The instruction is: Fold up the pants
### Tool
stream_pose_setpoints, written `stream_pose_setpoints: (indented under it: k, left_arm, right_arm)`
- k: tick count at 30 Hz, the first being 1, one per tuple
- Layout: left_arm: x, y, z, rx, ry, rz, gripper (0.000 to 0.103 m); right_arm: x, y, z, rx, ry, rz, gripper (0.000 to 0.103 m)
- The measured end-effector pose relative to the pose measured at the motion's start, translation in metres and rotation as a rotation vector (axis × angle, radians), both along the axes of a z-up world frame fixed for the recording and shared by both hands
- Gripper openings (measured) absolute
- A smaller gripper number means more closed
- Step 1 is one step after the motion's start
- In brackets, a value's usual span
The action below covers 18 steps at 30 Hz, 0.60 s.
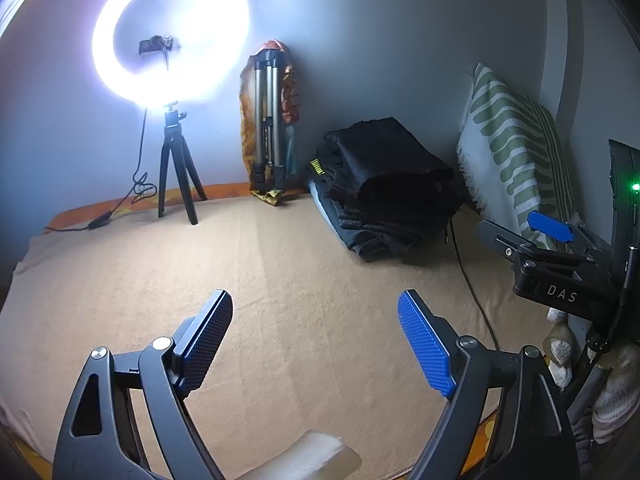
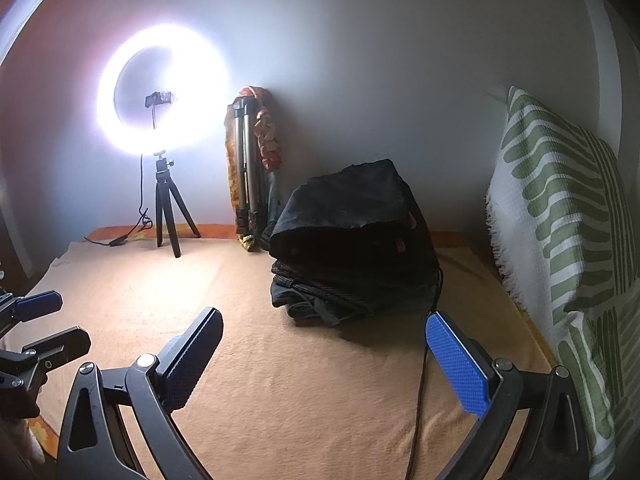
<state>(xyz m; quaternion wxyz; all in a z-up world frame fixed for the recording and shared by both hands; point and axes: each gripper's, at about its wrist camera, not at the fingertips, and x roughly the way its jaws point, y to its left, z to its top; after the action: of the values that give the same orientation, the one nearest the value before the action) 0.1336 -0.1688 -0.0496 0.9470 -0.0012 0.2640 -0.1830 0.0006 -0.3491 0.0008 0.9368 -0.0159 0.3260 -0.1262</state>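
The left gripper [image 1: 316, 320] and right gripper [image 2: 324, 340] hover over the tan blanket [image 1: 320, 280], fingers spread wide, holding nothing. Folded dark pants [image 2: 352, 240] are stacked near the wall.

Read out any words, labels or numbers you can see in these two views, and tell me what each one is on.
"DAS": white letters on the black body of the right tongs, seen in the left wrist view.
Yellow print on a tag in the stack of dark folded clothes: too small and blurred to read.
Nothing readable in the right wrist view.

home bedroom | bed blanket [image 1: 280, 300] | pillow [image 2: 560, 220] | ring light [image 1: 168, 36]
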Motion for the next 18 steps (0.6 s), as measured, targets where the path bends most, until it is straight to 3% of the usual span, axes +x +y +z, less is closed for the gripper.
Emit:
stream_pose_setpoints:
  k: [18]
  left_arm:
    - [-0.0034, -0.0016, 0.0013, -0.01, 0.01, -0.001, 0.085]
  right_arm:
    - [0.0018, -0.0023, -0.0027, 0.001, 0.009, -0.001, 0.103]
